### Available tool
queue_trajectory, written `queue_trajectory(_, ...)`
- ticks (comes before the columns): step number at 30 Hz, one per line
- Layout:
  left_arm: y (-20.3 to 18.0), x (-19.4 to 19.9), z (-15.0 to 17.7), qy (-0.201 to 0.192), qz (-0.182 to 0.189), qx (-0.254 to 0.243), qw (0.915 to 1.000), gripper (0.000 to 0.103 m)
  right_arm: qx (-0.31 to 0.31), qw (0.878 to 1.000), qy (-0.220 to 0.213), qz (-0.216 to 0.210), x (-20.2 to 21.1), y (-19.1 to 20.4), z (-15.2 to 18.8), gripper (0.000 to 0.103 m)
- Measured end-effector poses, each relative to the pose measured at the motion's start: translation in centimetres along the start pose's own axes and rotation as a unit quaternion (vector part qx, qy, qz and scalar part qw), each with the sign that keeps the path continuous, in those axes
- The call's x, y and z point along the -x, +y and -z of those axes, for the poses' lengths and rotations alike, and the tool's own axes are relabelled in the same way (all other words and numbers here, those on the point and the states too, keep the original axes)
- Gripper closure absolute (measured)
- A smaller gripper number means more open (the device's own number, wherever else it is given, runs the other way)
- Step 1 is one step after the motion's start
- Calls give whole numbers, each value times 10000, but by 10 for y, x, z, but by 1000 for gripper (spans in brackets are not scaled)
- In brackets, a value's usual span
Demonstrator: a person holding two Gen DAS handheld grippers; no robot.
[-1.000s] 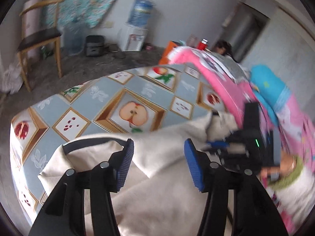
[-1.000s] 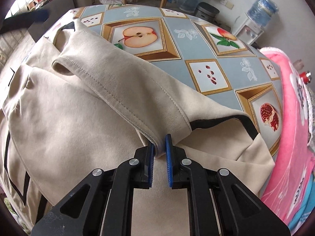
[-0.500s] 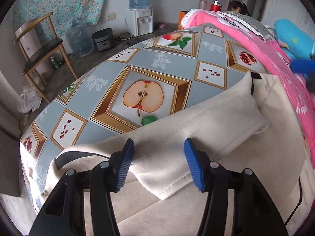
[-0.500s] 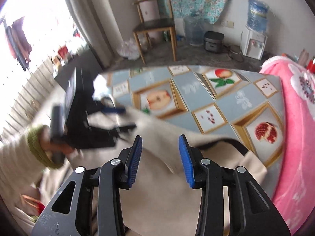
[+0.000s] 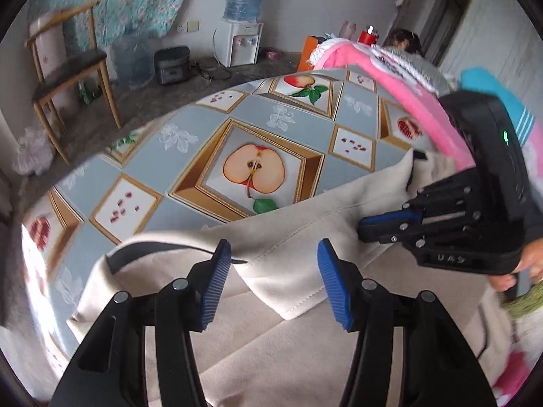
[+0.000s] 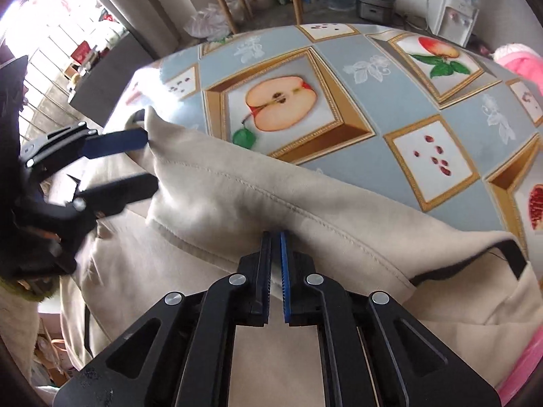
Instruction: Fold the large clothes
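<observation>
One fruit-print tablecloth (image 5: pixel 288 118), wooden chair (image 5: pixel 73 78).

Left gripper (image 5: pixel 274 283) jaws apart, right gripper (image 6: pixel 275 273) just closed, both angled down

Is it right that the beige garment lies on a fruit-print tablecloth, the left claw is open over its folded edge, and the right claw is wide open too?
Not quite. The right claw is shut, pads together at the beige garment; the right wrist view shows it. The fruit-print tablecloth and open left claw are right.
</observation>
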State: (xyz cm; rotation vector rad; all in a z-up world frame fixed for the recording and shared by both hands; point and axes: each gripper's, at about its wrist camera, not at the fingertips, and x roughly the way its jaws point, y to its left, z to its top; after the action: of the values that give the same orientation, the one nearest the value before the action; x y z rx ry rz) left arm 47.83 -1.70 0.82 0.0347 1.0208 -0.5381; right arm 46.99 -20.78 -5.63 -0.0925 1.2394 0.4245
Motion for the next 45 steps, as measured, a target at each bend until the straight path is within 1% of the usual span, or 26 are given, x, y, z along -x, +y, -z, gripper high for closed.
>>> queue_trajectory(2,9,-2,-1,118,277,410,9987,51,-93,9998,-195,-49,16,-2,2,87)
queue_trajectory(4,15,-5,0,237,458,719,9961,52,-419,9982,-413,-79,36,-13,7,48)
queue_trajectory(5,18,-6,1,285,564,851,9944,54,-631,9967,-507,-60,45,-21,11,44)
queue_trajectory(7,21,-9,3,387,772,1030,9909,59,-1150,9918,-511,-200,57,-42,22,44)
queue_trajectory(9,20,-11,5,444,831,1042,9901,59,-1682,9838,-323,-525,56,-65,34,44)
queue_trajectory(10,20,-12,6,472,849,1030,9899,60,-1844,9805,-191,-655,48,-78,36,44)
queue_trajectory(12,16,-16,8,575,882,969,9897,61,-1949,9771,30,-857,39,-86,43,46)
queue_trajectory(14,11,-20,10,642,781,823,9915,65,-1865,9764,112,-1086,29,-82,44,58)
queue_trajectory(15,6,-22,11,664,613,661,9937,70,-1812,9766,182,-1146,23,-79,43,68)
queue_trajectory(17,0,-27,12,664,215,354,9969,87,-1644,9820,213,-907,18,-71,43,80)
queue_trajectory(18,-3,-30,13,650,-42,157,9978,98,-1445,9874,147,-625,19,-64,39,88)
queue_trajectory(19,-4,-31,13,608,-205,-11,9979,102,-1273,9911,58,-383,23,-56,37,89)
queue_trajectory(22,-5,-34,13,468,-469,-322,9973,102,-809,9957,-238,388,30,-43,27,90)
queue_trajectory(24,-7,-35,12,434,-590,-440,9963,102,-552,9956,-232,714,23,-37,23,90)
queue_trajectory(26,-14,-37,15,425,-787,-700,9935,102,-178,9947,-88,1008,10,-27,26,90)
queue_trajectory(28,-19,-37,19,410,-930,-962,9902,102,136,9924,-152,1211,12,-21,33,90)
queue_trajectory(31,-23,-34,23,407,-991,-1205,9869,102,111,9932,-76,1155,13,-20,46,89)
queue_trajectory(33,-23,-34,25,408,-1005,-1351,9849,102,80,9930,-127,1169,18,-19,54,87)
queue_trajectory(35,-24,-35,24,417,-980,-1402,9844,102,-50,9930,-241,1151,29,-21,57,78)
queue_trajectory(36,-23,-35,24,423,-950,-1389,9848,102,-124,9922,-353,1186,36,-20,56,69)
queue_trajectory(37,-22,-35,23,425,-915,-1365,9855,102,-204,9906,-542,1238,46,-19,56,64)
queue_trajectory(39,-21,-35,23,411,-881,-1333,9863,102,-338,9879,-906,1214,69,-22,58,63)
queue_trajectory(41,-22,-34,25,386,-888,-1341,9862,102,-483,9868,-1173,1006,84,-21,51,61)
queue_trajectory(42,-22,-34,25,375,-895,-1335,9863,102,-508,9879,-1246,774,85,-17,45,66)
queue_trajectory(43,-23,-34,25,365,-903,-1313,9865,102,-475,9890,-1277,575,82,-12,37,75)
queue_trajectory(45,-23,-34,25,349,-914,-1255,9873,102,-241,9913,-1267,260,70,5,24,85)
